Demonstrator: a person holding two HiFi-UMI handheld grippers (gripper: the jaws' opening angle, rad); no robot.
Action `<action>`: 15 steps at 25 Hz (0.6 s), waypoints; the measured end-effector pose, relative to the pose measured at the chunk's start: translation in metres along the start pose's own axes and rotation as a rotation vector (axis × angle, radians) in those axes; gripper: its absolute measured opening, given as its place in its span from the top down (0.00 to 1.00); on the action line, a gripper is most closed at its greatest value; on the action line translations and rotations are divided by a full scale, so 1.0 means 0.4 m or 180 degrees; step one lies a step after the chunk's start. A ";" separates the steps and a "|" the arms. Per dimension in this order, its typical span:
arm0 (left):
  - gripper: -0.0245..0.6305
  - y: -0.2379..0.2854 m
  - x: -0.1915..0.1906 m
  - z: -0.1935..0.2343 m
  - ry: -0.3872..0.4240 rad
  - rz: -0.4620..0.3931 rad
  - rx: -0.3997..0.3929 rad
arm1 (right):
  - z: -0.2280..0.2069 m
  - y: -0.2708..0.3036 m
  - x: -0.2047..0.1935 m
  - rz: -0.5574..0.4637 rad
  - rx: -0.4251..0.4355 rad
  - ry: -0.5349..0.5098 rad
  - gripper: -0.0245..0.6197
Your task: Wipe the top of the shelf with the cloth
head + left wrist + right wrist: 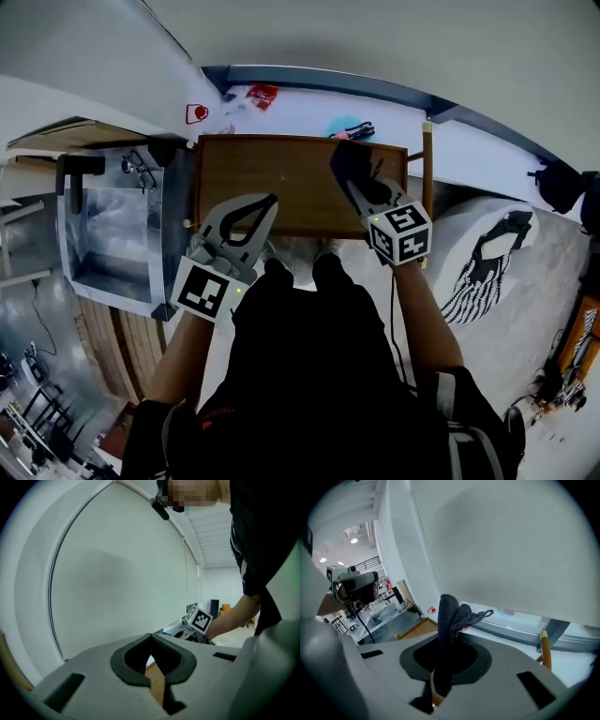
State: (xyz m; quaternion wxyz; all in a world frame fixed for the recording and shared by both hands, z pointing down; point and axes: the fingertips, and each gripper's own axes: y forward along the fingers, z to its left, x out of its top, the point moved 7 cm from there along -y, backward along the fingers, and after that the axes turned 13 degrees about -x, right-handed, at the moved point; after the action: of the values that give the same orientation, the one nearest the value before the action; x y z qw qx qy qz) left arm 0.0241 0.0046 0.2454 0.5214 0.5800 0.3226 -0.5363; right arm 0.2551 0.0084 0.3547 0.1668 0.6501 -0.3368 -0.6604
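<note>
Head view: the right gripper (pixel 364 190) is clamped on the dark cloth (pixel 347 161), which bunches just ahead of its jaws over the far right part of the wooden shelf (pixel 272 178) top. Whether the cloth touches the wood cannot be told.

In the right gripper view the cloth (pixel 450 618) stands up from between the jaws of the right gripper (pixel 444 645), with a loop at its tip.

The left gripper (pixel 267 203) hangs over the shelf's near edge, well to the left of the right one. In its own view the left gripper (pixel 151 637) has its jaws together with nothing between them, and wood shows below.

Each gripper carries a cube (pixel 401 234) with black-and-white square markers. Beyond the left gripper a red mark (pixel 197 113) is too small to read. A clear bin (pixel 112 234) stands to its left.
</note>
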 end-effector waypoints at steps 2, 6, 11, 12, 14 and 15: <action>0.93 -0.010 0.017 0.009 0.0055 -0.0035 0.0017 | 0.008 -0.016 0.037 -0.0103 0.0007 -0.0020 0.90; 0.93 -0.029 0.053 0.026 0.0112 -0.0118 0.0046 | 0.028 -0.049 0.103 -0.0304 0.0024 -0.0037 0.90; 0.93 -0.042 0.092 0.048 0.0195 -0.0187 0.0073 | 0.043 -0.085 0.172 -0.0515 0.0044 -0.0074 0.90; 0.93 -0.044 0.099 0.054 0.0215 -0.0195 0.0075 | 0.046 -0.091 0.186 -0.0555 0.0048 -0.0074 0.90; 0.93 -0.047 0.112 0.066 0.0242 -0.0225 0.0077 | 0.052 -0.101 0.215 -0.0639 0.0061 -0.0073 0.90; 0.93 -0.048 0.119 0.070 0.0244 -0.0249 0.0077 | 0.055 -0.107 0.229 -0.0683 0.0069 -0.0076 0.90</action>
State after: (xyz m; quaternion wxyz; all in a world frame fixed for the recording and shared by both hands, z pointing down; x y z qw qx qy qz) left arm 0.0083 -0.0261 0.1981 0.4802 0.5934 0.3583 -0.5375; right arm 0.2338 -0.0162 0.2566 0.0841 0.6763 -0.2744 -0.6784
